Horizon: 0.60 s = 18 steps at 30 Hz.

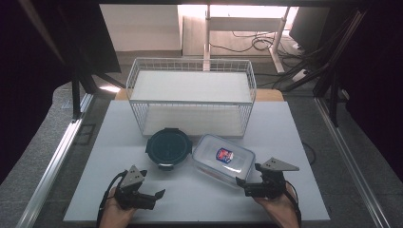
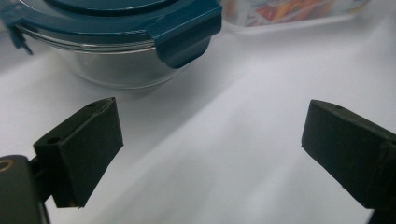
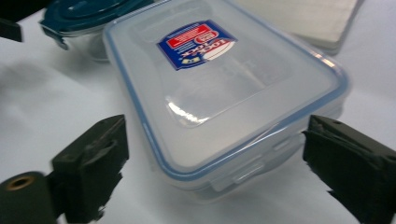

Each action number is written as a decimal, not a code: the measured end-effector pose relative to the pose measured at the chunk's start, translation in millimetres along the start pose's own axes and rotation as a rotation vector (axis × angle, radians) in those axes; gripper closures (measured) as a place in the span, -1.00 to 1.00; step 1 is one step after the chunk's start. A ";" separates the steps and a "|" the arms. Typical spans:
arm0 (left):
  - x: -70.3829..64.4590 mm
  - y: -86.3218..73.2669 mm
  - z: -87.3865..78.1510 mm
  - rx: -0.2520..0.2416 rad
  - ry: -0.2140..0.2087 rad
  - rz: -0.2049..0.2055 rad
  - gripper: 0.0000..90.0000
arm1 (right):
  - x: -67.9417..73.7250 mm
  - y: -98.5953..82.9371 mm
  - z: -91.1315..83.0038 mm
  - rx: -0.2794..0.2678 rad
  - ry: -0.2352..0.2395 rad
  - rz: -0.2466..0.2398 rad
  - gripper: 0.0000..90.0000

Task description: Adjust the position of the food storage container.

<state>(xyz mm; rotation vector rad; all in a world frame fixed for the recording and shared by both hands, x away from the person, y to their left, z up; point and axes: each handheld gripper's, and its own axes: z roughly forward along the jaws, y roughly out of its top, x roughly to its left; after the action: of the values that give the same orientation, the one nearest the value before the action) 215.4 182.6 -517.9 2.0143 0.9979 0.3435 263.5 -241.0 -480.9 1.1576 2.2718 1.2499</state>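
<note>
Looking down from the high view, a white table (image 1: 142,199) carried a wire basket (image 1: 190,97) at its far side, with a round container (image 1: 168,148) under a dark teal lid and, touching it on the right, a clear rectangular container (image 1: 223,159) lying just in front of the basket; a person's hands came in at the near edge, the left gripper (image 1: 153,195) near the round container and the right gripper (image 1: 242,183) at the near right corner of the clear one. That view gave the layout but little of the jaws; the gripper views supplied them. The left gripper view showed the round container (image 2: 116,60) as glass below its teal lid, one lid clasp (image 2: 184,39) folded down toward the camera (a detail too small to read from above); the left gripper (image 2: 210,135) had its jaws spread wide over bare table, touching nothing, the glass wall a little beyond the left jaw. The right gripper view showed the clear rectangular container (image 3: 224,93) close up, with a blue seal round its lid, a red and blue label (image 3: 198,42) on top and a clasp on its near end; the right gripper (image 3: 215,149) stood wide open, one jaw on either side of the container's near end, each just clear of the plastic and pinching nothing; the round container (image 3: 84,23) sat at the far left there.
</note>
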 end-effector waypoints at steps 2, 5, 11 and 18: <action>1.2 -0.2 -1.2 -0.004 -0.008 -0.018 -0.89 | -0.5 0.6 -2.4 -0.007 0.007 -0.003 -0.68; 2.8 0.1 -2.5 -0.014 -0.021 -0.029 -0.91 | -1.8 1.2 -4.6 -0.018 0.006 0.001 -0.61; 3.7 1.9 -3.2 -0.042 -0.031 -0.048 -0.85 | -2.9 1.2 -4.3 -0.030 0.014 -0.008 -0.60; 6.1 0.0 -0.9 -0.020 -0.031 -0.056 -0.66 | -3.1 1.0 -3.6 -0.022 0.019 -0.004 -0.66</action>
<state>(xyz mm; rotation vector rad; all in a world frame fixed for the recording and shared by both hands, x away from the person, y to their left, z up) 218.9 187.6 -518.0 1.9641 1.0258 0.2898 263.9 -245.1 -478.4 1.1374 2.2670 1.2871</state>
